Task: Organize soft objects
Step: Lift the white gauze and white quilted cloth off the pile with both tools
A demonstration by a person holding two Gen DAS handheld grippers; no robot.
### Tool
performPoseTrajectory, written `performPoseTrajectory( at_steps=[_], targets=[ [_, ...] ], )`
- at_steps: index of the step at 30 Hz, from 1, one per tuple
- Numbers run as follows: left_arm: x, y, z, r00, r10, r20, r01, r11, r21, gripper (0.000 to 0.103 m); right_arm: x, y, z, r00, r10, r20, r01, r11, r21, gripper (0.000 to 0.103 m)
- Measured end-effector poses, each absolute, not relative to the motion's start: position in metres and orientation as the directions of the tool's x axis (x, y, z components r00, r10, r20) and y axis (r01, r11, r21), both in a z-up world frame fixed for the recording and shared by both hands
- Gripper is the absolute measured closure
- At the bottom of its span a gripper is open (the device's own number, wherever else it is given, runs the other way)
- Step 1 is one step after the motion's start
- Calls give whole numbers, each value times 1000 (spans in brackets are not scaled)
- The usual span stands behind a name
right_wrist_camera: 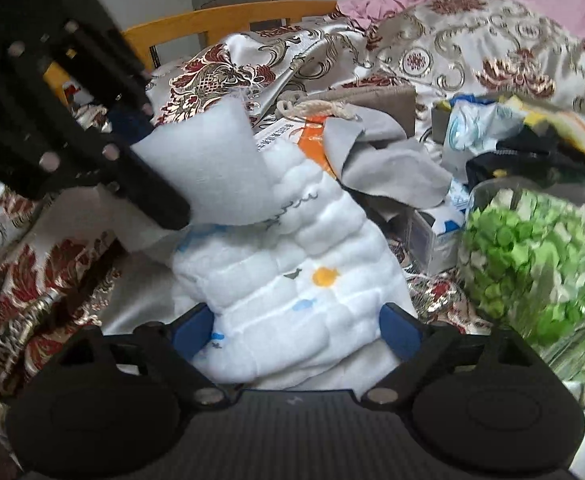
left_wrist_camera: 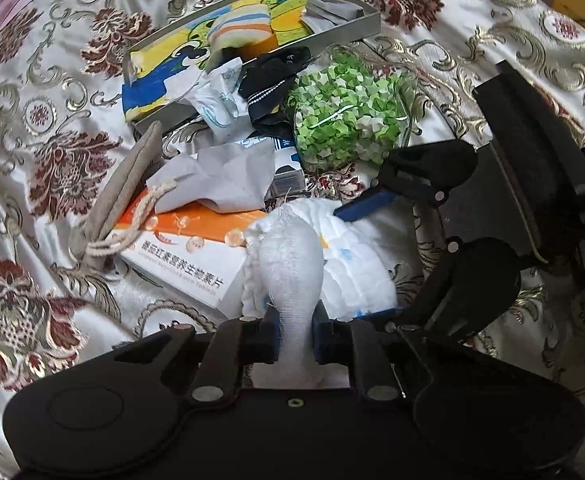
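Note:
My left gripper (left_wrist_camera: 295, 320) is shut on a white gauze cloth (left_wrist_camera: 288, 256), which stands up bunched between its jaws. In the right wrist view the same gauze (right_wrist_camera: 208, 168) hangs from one black left finger (right_wrist_camera: 160, 200) at the upper left. Beneath it lies a white quilted cloth (right_wrist_camera: 292, 272) with small printed shapes, on the patterned bedspread (left_wrist_camera: 52, 80). My right gripper (right_wrist_camera: 296, 332) stands wide, its blue pads on either side of the quilted cloth (left_wrist_camera: 356, 264). From the left wrist view the right gripper (left_wrist_camera: 372, 258) comes in from the right.
A metal tin (left_wrist_camera: 344, 20) at the back holds a striped sock (left_wrist_camera: 240, 30). In front lie black fabric (left_wrist_camera: 272, 80), a clear bag of green pieces (left_wrist_camera: 344, 120), a grey cloth (left_wrist_camera: 220, 176), a beige drawstring pouch (left_wrist_camera: 128, 188) and an orange-white box (left_wrist_camera: 188, 256). A wooden frame (right_wrist_camera: 220, 24) stands behind.

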State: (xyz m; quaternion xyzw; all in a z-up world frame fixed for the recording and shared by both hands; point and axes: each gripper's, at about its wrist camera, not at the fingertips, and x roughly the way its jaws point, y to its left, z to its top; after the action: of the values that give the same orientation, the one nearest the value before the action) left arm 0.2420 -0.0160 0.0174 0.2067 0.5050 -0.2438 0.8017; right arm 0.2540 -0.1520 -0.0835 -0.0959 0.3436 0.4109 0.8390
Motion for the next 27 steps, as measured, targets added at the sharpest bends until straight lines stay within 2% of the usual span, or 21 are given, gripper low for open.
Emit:
performPoseTrajectory(
  at_steps=[7,9,11,14,20,27],
  targets=[
    [235,-11,23,393,-198,-898,540,840,51,87,245,-148,-83,428,622,-656,-767,633,100,34],
    [231,-10,26,398,-203,-894,531,846,44,87,245,-148,-82,427,624,-655,-759,640,115,43],
    [226,-10,28,404,-209,-890,528,848,40,87,246,-150,-81,431,625,-650,-744,654,136,61],
    [220,-10,31,410,-224,-884,522,853,26,87,242,-151,-79,451,620,-642,-730,670,134,71],
    [207,-5,41,465,-254,-848,495,869,10,87,225,-148,-71,508,598,-620,-728,682,60,81],
    [211,13,60,574,-245,-781,399,917,5,87,209,-158,-47,594,577,-561,-696,718,2,83]
  ],
)
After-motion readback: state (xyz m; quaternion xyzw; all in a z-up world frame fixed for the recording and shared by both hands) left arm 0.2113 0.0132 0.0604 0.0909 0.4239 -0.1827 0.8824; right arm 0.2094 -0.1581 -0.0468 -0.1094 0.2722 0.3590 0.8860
